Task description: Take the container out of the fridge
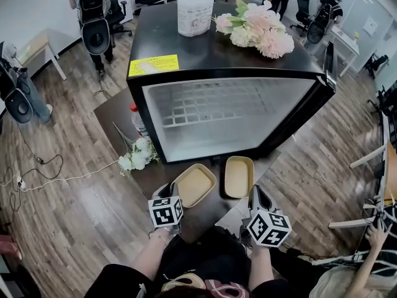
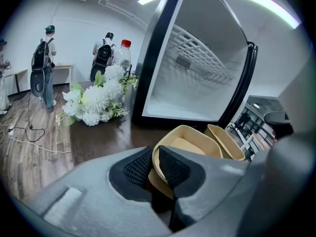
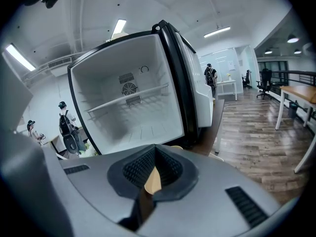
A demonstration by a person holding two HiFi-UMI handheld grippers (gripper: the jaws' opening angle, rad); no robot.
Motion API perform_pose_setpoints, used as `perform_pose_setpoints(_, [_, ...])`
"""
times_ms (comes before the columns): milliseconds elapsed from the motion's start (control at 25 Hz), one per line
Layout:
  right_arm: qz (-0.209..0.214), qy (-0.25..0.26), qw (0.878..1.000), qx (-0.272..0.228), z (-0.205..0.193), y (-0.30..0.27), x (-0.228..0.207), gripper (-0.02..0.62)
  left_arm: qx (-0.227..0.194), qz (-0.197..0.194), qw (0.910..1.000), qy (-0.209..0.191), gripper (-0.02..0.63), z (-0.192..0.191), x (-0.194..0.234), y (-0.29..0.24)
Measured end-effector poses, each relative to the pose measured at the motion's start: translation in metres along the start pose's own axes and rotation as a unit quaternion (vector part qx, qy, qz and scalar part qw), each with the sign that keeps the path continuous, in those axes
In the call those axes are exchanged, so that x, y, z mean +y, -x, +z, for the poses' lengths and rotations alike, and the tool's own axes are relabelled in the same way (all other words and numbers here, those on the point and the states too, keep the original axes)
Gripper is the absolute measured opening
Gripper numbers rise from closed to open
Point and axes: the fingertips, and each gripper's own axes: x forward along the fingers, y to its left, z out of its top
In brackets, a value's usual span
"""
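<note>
Thin rims are pinched: left container [image 1: 195, 185] by left gripper [image 2: 154, 158] jaws, right container [image 1: 239, 176] by right gripper [image 3: 154, 166] jaws; either could be tipped or dropped.

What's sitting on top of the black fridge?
On the fridge top sit a white round tub, a bunch of pink and white flowers and a yellow sticker. What's inside the tub can't be seen, nor the bit of top under the flowers.
</note>
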Motion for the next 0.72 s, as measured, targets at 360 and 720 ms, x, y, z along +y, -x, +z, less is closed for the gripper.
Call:
perform_pose_setpoints(360, [-0.01, 0.002, 1.0, 0.006, -0.003, 0.0, -0.007, 0.008, -0.004, 0.008, 0.9999, -0.01, 0.049, -0.002, 0.001, -0.009])
perform_pose_setpoints(720, [-0.007, 0.006, 1.0, 0.008, -0.002, -0.004, -0.007, 0.008, -0.003, 0.017, 0.9998, -0.01, 0.049, -0.004, 0.002, -0.014])
